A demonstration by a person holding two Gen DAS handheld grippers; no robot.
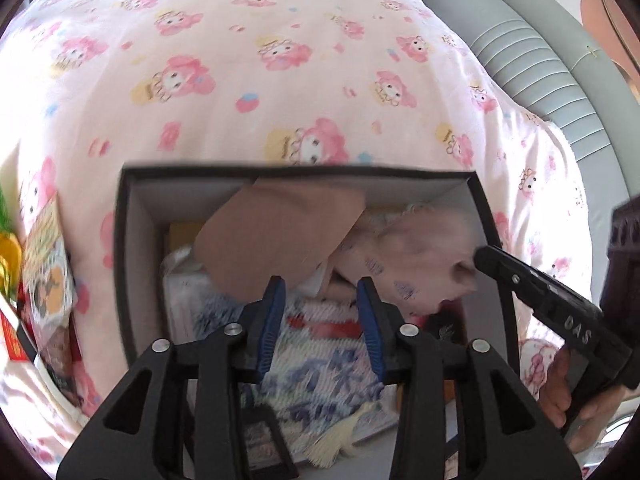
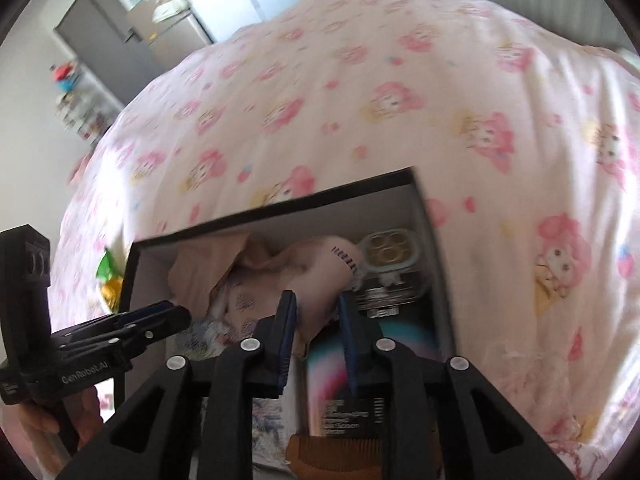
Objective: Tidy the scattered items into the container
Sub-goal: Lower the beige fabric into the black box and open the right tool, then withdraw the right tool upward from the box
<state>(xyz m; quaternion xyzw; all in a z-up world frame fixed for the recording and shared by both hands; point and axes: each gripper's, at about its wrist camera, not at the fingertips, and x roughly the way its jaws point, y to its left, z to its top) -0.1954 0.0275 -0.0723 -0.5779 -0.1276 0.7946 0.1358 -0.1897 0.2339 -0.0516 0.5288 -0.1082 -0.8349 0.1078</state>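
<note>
A black box point(image 1: 120, 264) with white inner walls sits on the bed, holding a tan cloth point(image 1: 276, 236), a pale pink printed cloth point(image 1: 420, 256) and a blue-patterned packet point(image 1: 320, 368). My left gripper point(image 1: 322, 308) hangs over the box with its blue pads apart and nothing between them. My right gripper point(image 2: 316, 320) is over the box's right half, jaws slightly apart, and the pink cloth point(image 2: 320, 276) lies loose at its tips. In the left wrist view the right gripper point(image 1: 484, 258) touches that cloth. The box point(image 2: 280, 208) also holds a ringed case point(image 2: 386, 252), a rainbow carton point(image 2: 332, 356) and a wooden comb point(image 2: 320, 448).
The bed wears a pink cartoon-print sheet point(image 1: 280, 80). Snack packets point(image 1: 44, 260) and a green and yellow item point(image 2: 108, 276) lie on it left of the box. A grey padded headboard point(image 1: 540, 52) runs along the right. A person's hand point(image 1: 560, 396) holds the right gripper's handle.
</note>
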